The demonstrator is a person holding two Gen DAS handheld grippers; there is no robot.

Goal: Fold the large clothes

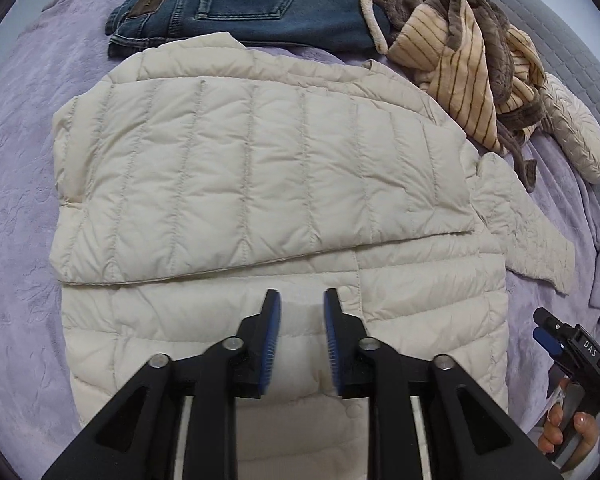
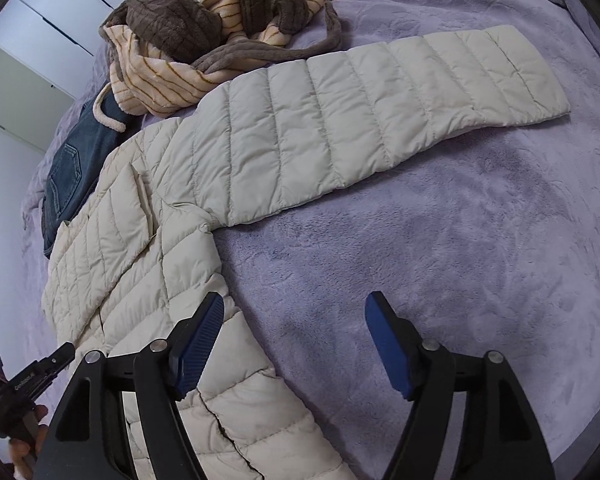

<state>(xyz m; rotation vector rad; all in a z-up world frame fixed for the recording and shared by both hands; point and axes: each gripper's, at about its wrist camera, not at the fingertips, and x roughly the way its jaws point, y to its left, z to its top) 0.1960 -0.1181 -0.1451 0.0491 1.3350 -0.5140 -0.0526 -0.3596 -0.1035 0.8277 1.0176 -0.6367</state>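
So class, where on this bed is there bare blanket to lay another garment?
Bare blanket lies below the jacket's outstretched sleeve, right of the jacket; a strip lies to its left. The far edge is crowded with jeans and robe.

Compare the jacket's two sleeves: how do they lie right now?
The left sleeve is folded across the jacket's body, lying flat on top of it; the right sleeve stretches straight out sideways on the blanket, off the body. The left sleeve's cuff rests near the jacket's far side, while the right sleeve's cuff points away from it. Both are the same cream quilted fabric, and neither gripper holds either.
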